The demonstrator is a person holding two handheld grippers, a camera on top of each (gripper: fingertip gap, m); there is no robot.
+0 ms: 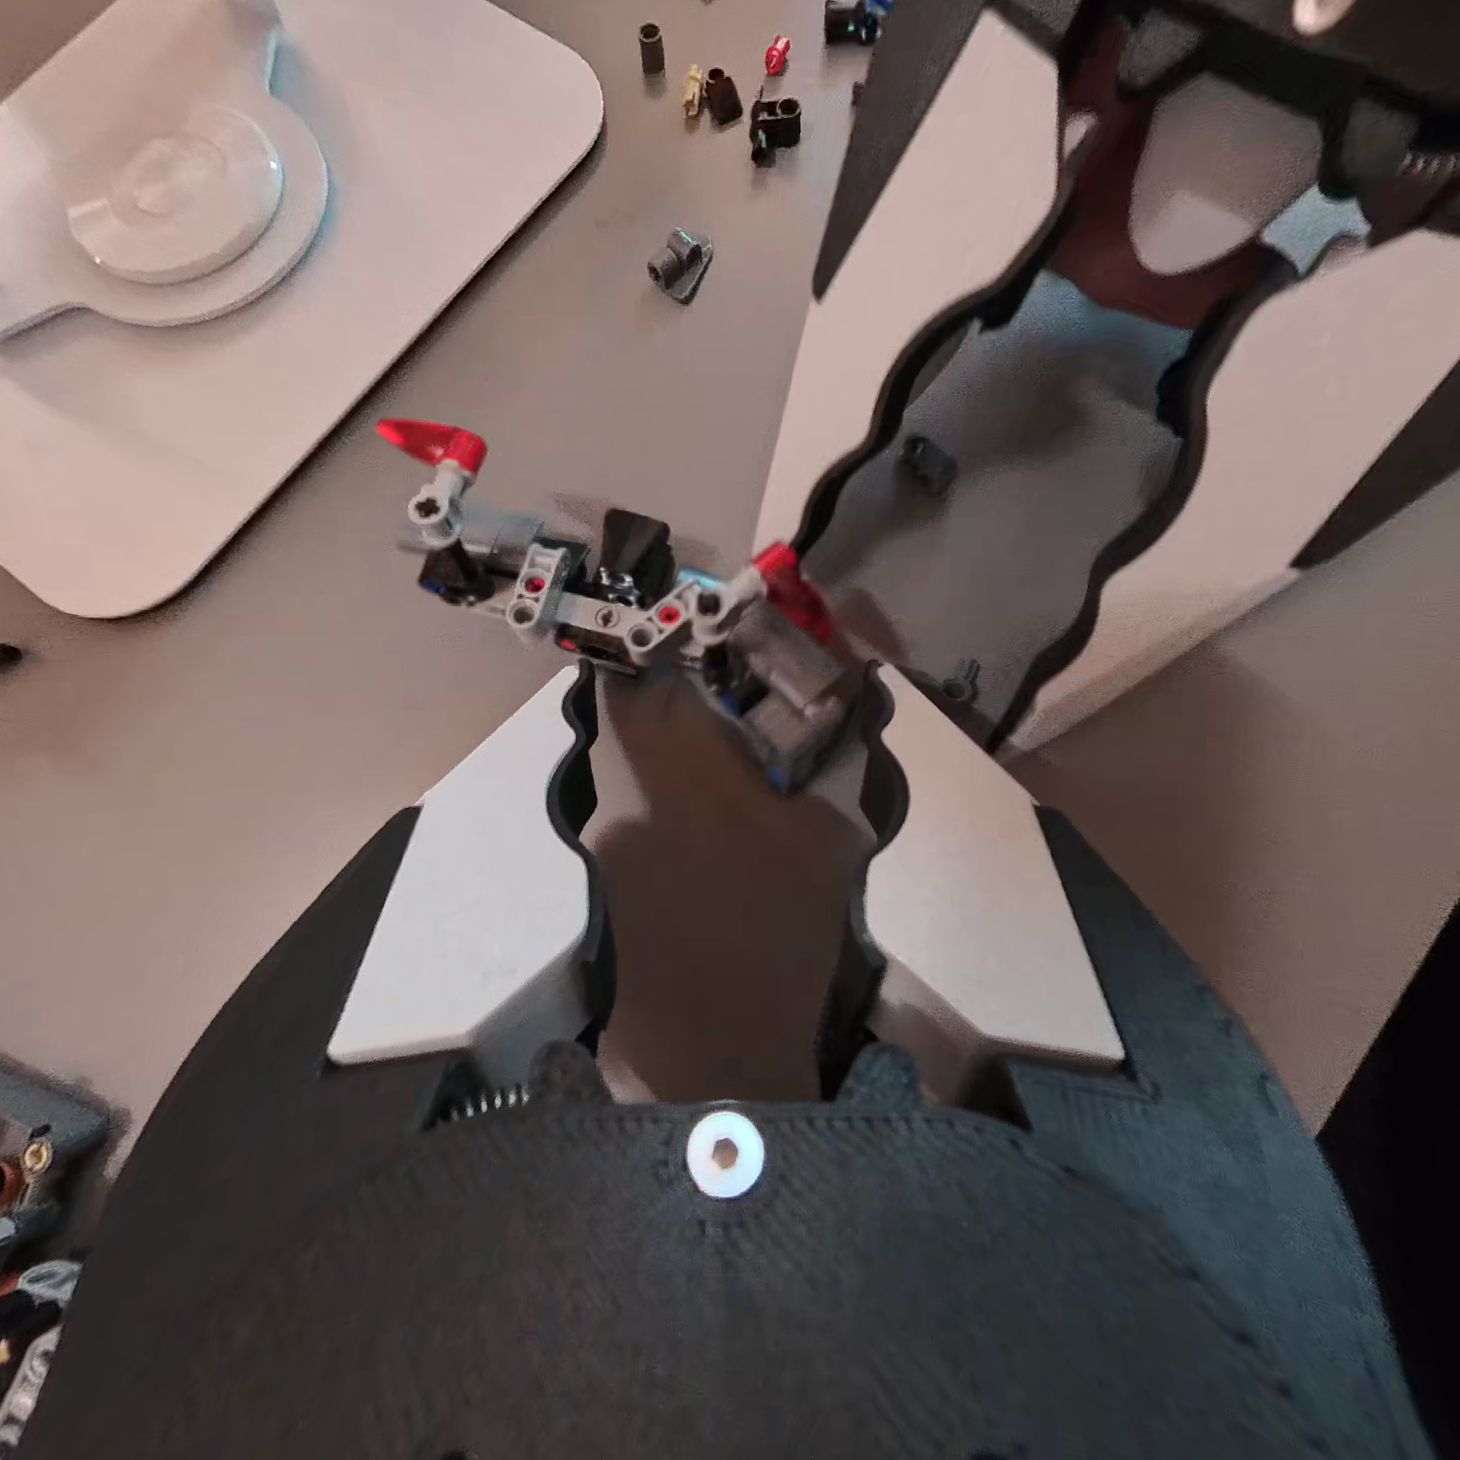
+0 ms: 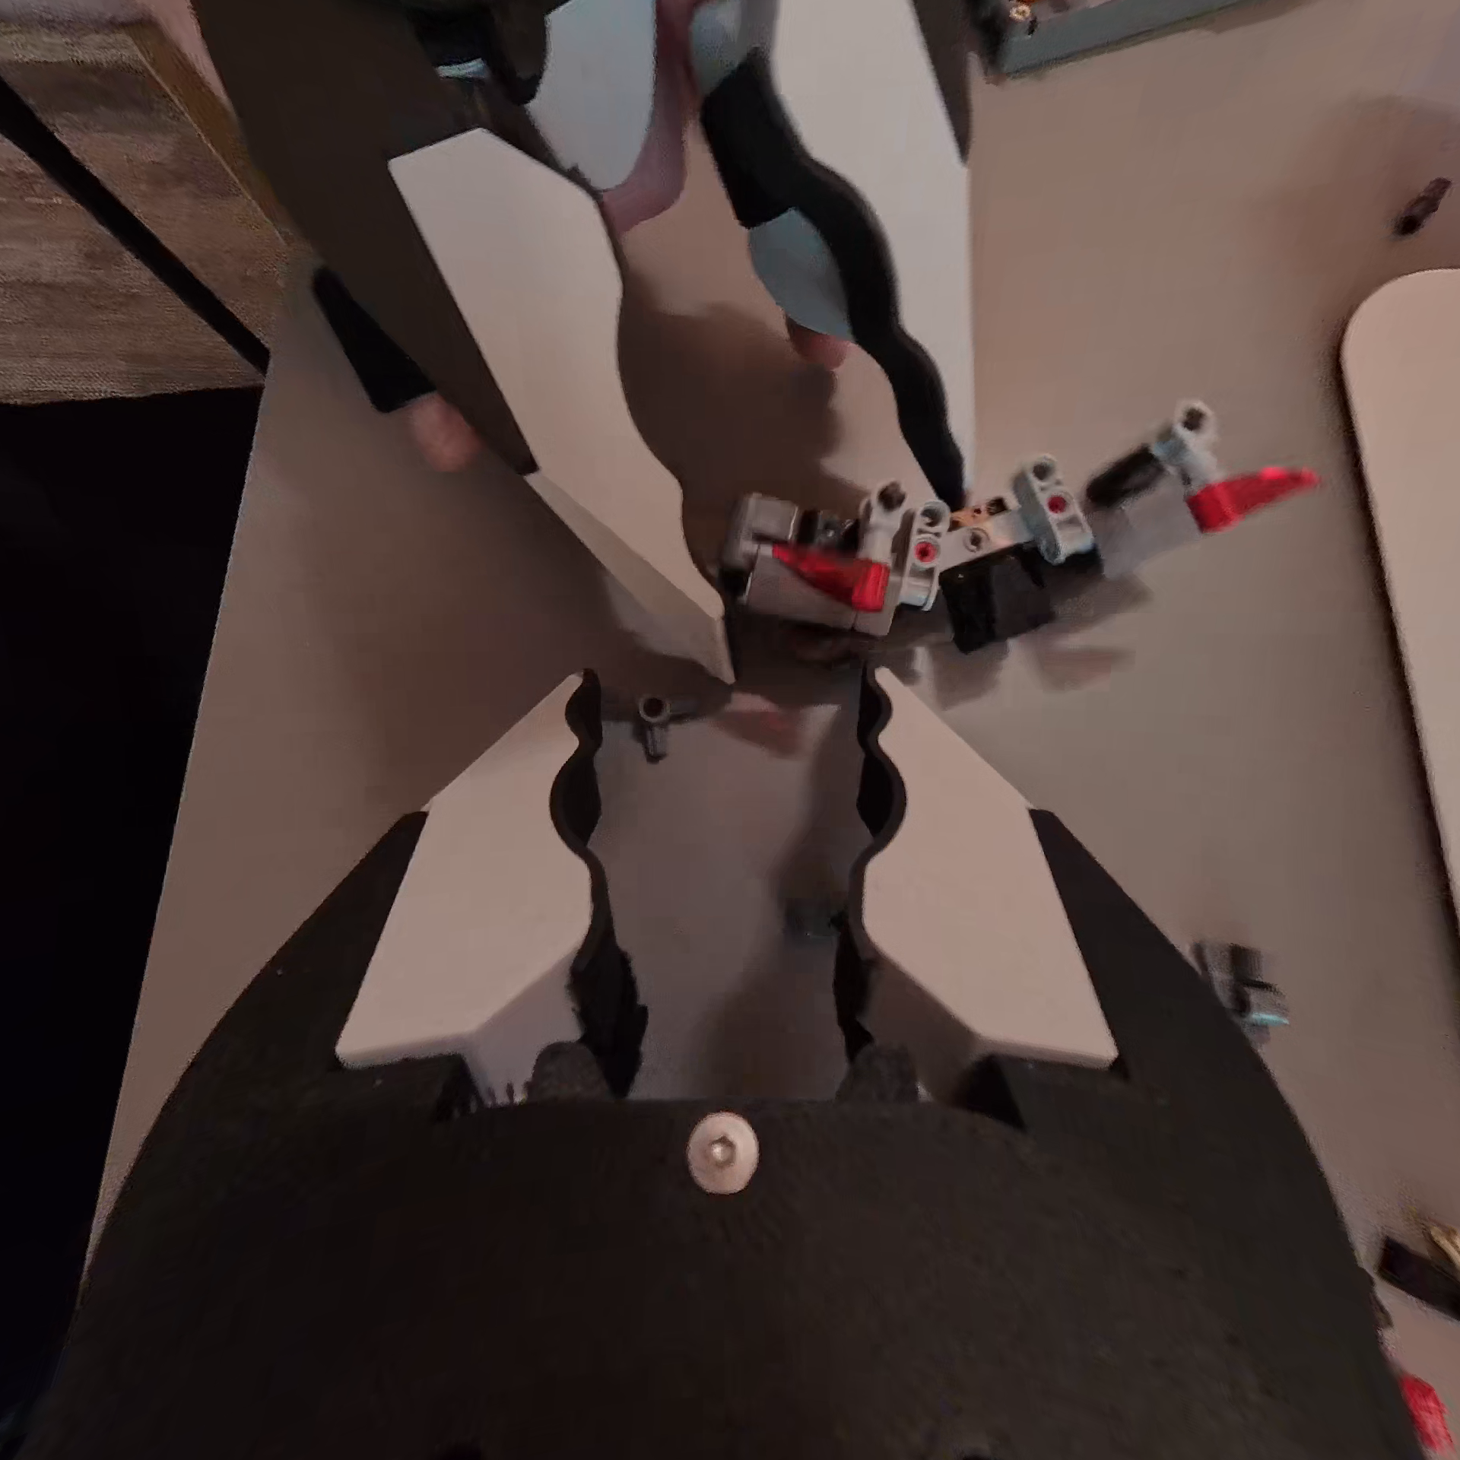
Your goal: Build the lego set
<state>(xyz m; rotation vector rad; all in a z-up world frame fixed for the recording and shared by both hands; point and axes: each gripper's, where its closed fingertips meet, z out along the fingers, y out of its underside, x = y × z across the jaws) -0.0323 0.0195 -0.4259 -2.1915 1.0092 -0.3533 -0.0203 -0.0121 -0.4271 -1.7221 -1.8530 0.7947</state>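
Assembly of grey, black and red plastic lego pieces (image 1: 624, 608), part-built: grey pin-hole beams, black blocks, a translucent red claw at each end. Lies on the beige surface (image 1: 237, 750), just ahead of both tips. No legible writing on it. Left hand-held gripper (image 1: 727, 679) wide open, empty. Right hand-held gripper (image 2: 727, 683) likewise open, empty.

Bare grey worktop (image 1: 237, 750) lies open at the lower left of the left wrist view. The grey, black and red lego assembly (image 1: 632, 600) blocks the centre, hemmed in by the left hand-held gripper (image 1: 727, 687) below and the right hand-held gripper (image 1: 893, 632) at its right end. A white rounded-corner tray (image 1: 474, 158) fills the upper left; small loose dark lego pieces (image 1: 735, 95) dot the top centre.
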